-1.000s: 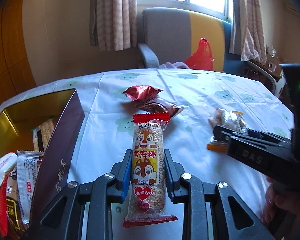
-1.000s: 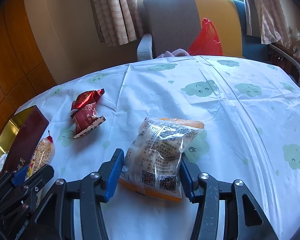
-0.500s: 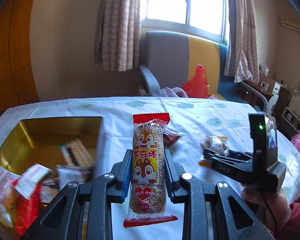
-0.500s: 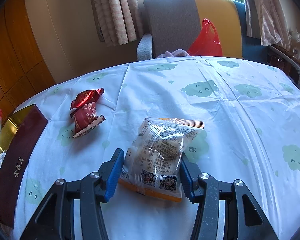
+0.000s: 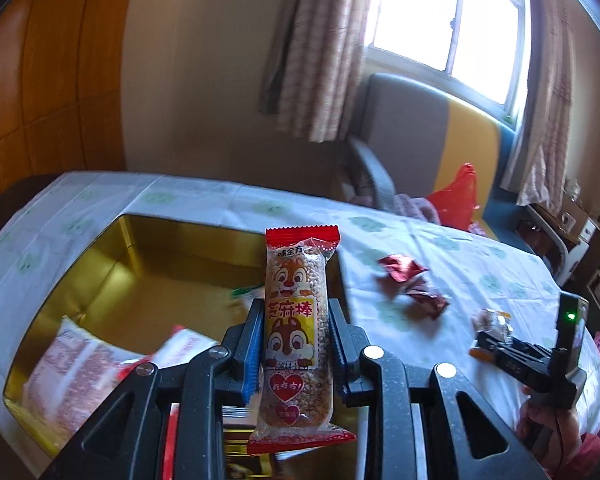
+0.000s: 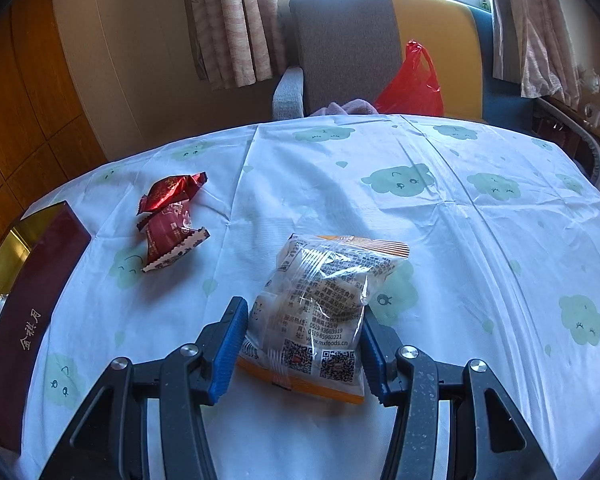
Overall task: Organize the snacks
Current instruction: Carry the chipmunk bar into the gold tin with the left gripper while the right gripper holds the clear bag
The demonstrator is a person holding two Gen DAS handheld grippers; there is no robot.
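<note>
Sesame bar (image 5: 291, 332) upright, clamped in left claw (image 5: 294, 344), above gold box (image 5: 100, 264).

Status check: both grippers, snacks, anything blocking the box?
Left gripper shut on squirrel bar, above gold box. Right gripper clamps clear packet on table. Nothing blocking.

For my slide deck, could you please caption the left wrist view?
Left gripper holds a squirrel-print sesame bar above the open gold box.
</note>
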